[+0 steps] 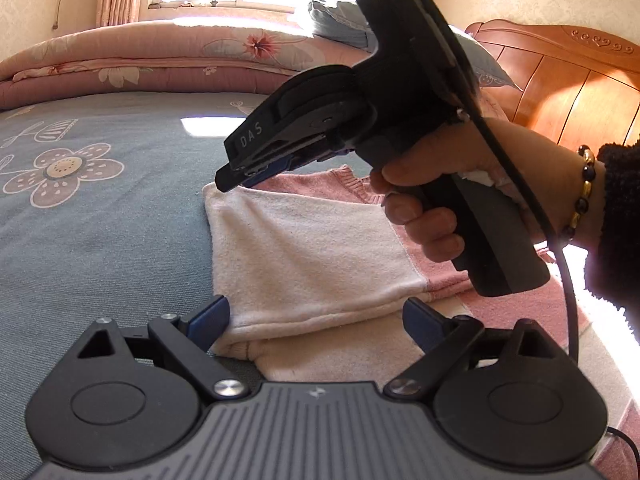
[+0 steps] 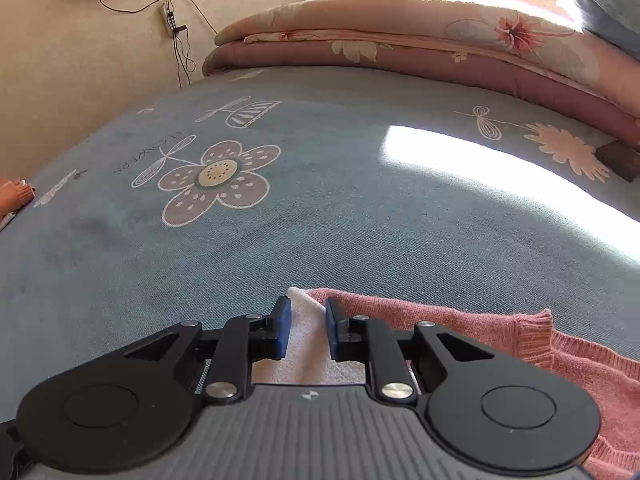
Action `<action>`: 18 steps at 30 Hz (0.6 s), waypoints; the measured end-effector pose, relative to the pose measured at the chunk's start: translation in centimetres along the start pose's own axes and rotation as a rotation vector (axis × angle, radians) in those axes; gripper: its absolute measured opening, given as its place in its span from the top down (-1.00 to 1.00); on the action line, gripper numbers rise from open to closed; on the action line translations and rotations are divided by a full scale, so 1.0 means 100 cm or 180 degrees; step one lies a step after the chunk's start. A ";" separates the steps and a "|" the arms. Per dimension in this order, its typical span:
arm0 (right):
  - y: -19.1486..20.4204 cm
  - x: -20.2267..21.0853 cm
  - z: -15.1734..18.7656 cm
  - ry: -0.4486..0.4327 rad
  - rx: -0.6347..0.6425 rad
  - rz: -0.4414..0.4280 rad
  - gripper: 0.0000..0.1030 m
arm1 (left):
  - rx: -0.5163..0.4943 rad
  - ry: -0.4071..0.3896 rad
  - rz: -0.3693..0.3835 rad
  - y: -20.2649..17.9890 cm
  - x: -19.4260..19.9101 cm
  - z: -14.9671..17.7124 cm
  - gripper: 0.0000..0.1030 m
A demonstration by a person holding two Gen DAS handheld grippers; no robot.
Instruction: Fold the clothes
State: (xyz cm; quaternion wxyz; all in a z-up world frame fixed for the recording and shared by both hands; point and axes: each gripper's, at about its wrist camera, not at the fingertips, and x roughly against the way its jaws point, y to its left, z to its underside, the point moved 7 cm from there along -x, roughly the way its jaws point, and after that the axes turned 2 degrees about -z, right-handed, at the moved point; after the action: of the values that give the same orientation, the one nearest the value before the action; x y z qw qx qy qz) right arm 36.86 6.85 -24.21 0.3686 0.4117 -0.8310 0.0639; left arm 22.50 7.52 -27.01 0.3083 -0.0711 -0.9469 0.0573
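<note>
On the near part of the bed, my right gripper (image 2: 306, 330) has its pads narrowly parted around the far white corner of the sweater (image 1: 312, 248), and from its own view I see the cloth lying between the pads without being squeezed; the jaws look as if they have let the corner go. My left gripper (image 1: 316, 316) stands spread wide, its blue pads either side of the near folded edge, gripping nothing. The sweater lies flat on the blue flowered bedspread (image 2: 320, 208), a white panel folded over the pink knit body, so I judge one fold is laid and I am at the point of releasing it. The next move, as I judge it, calls for drawing the right gripper back clear of the corner without dragging it, then taking the pink part on the right for another fold. Only the left view shows my right hand (image 1: 460, 196) on the handle, the whole white panel and the wooden headboard (image 1: 560, 84); only the right view shows the gap at the right pads and the ribbed pink hem (image 2: 540, 320).
</note>
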 end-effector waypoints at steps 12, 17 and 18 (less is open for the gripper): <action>-0.011 -0.014 0.009 0.0119 0.0055 0.0343 0.61 | -0.0005 0.0026 -0.0035 0.000 0.000 -0.002 -0.81; -0.017 0.011 0.006 0.0041 -0.0130 0.0210 0.58 | 0.0032 -0.0003 0.0006 0.009 0.010 -0.008 -0.81; -0.018 0.016 0.007 0.0043 -0.0133 0.0192 0.58 | 0.0060 -0.0007 0.0000 0.014 0.013 -0.009 -0.81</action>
State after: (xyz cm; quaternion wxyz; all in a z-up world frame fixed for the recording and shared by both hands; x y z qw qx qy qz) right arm 37.15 4.41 -23.96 0.3805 0.3783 -0.8417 0.0604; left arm 22.13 9.15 -25.81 0.3078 -0.0681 -0.9467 0.0663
